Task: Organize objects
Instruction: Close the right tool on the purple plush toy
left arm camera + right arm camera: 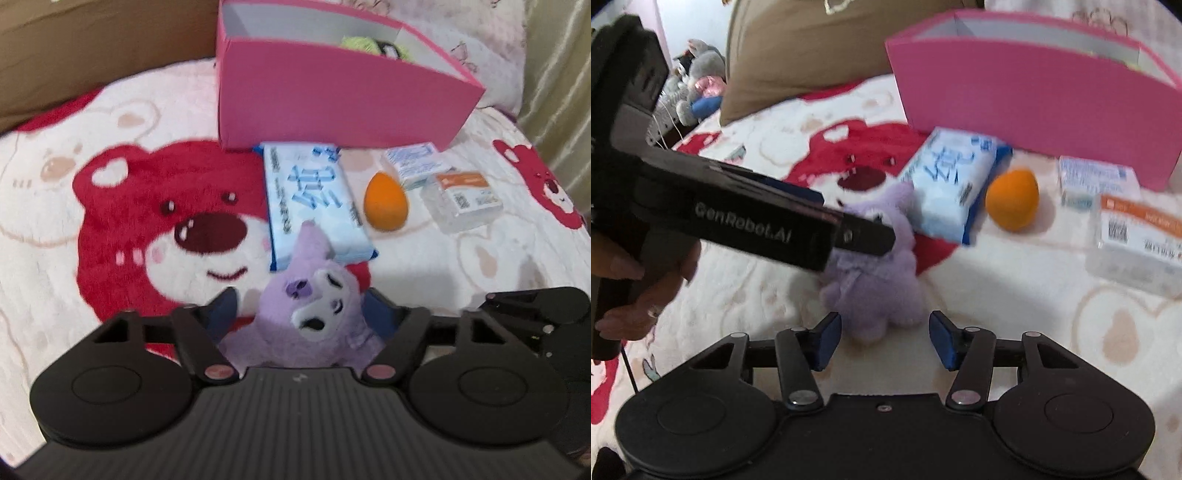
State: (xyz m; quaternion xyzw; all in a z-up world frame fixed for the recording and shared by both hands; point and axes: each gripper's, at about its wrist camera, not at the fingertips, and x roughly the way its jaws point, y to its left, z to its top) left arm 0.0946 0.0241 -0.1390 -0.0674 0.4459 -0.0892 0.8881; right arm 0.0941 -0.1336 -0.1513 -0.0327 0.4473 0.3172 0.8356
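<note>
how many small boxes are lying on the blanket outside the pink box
2, both right of the orange egg: a blue-and-white box next to the pink box, and a clear box with an orange label just in front of it. Others may be hidden behind the pink box.

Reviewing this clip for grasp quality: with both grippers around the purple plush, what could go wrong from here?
1. The left gripper straddles only the purple plush head; soft fur may slip out when lifted.
2. One plush ear lies on the tissue pack, which might get dragged.
3. The right gripper sits near its feet; opposing pulls could stretch it.
</note>
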